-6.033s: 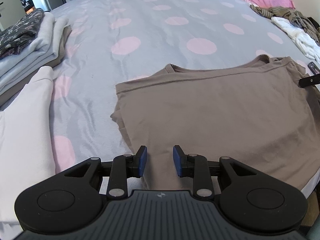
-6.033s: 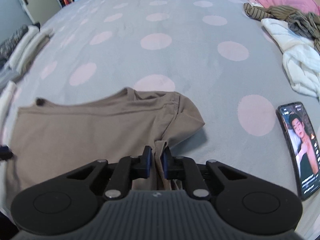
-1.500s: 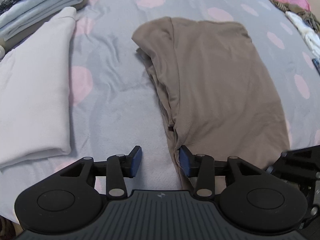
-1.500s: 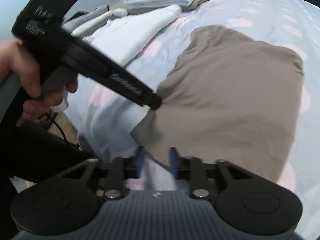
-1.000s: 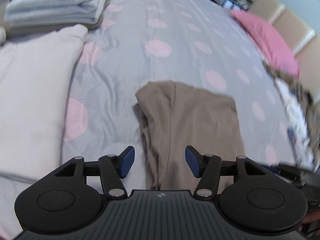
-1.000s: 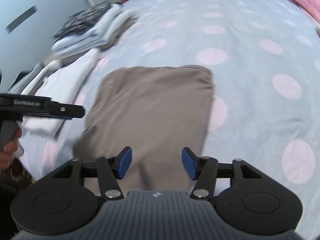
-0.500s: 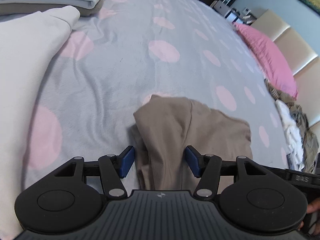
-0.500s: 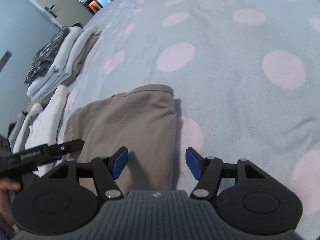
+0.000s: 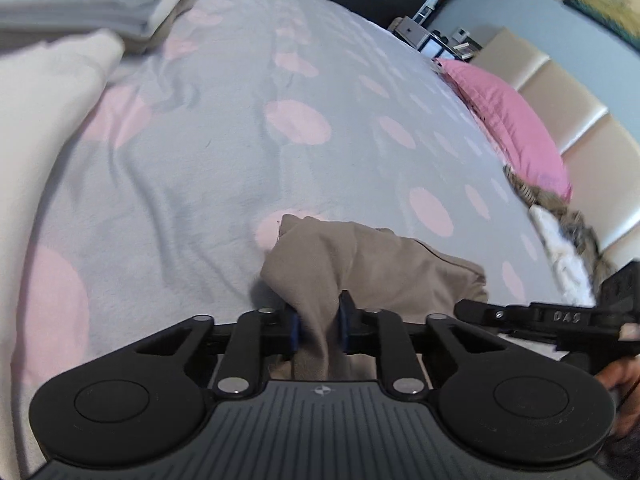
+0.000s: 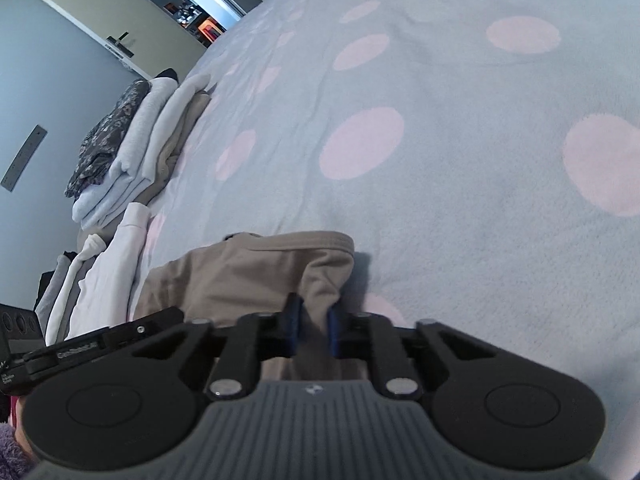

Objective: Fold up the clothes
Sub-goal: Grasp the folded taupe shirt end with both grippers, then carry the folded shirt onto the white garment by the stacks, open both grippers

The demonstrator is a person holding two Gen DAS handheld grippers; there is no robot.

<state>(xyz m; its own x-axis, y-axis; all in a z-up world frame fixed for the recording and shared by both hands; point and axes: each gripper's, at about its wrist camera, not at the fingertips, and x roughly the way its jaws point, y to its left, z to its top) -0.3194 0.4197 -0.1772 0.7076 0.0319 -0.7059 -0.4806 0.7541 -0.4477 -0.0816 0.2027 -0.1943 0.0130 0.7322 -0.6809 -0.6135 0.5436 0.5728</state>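
Note:
A brown shirt (image 9: 372, 260), folded into a narrow strip, lies on the grey bedspread with pink dots (image 9: 192, 168). My left gripper (image 9: 319, 322) is closing on the shirt's far left corner, and a ridge of fabric is pinched between its blue pads. In the right wrist view the same shirt (image 10: 248, 272) bunches at its far right corner, where my right gripper (image 10: 313, 326) is closing with cloth squeezed between its pads. Each view shows the other gripper's black finger (image 9: 520, 316) (image 10: 120, 338) low at the side.
A stack of folded clothes (image 10: 132, 144) sits at the bed's left edge, with a white folded garment (image 9: 44, 120) beside it. A pink pillow (image 9: 508, 128) and crumpled clothes (image 9: 560, 224) lie far right. Bare bedspread stretches beyond the shirt.
Both grippers stood wide open over the shirt's far corners half a second ago. Now both have dropped slightly and closed onto the fabric, which puckers up between the pads.

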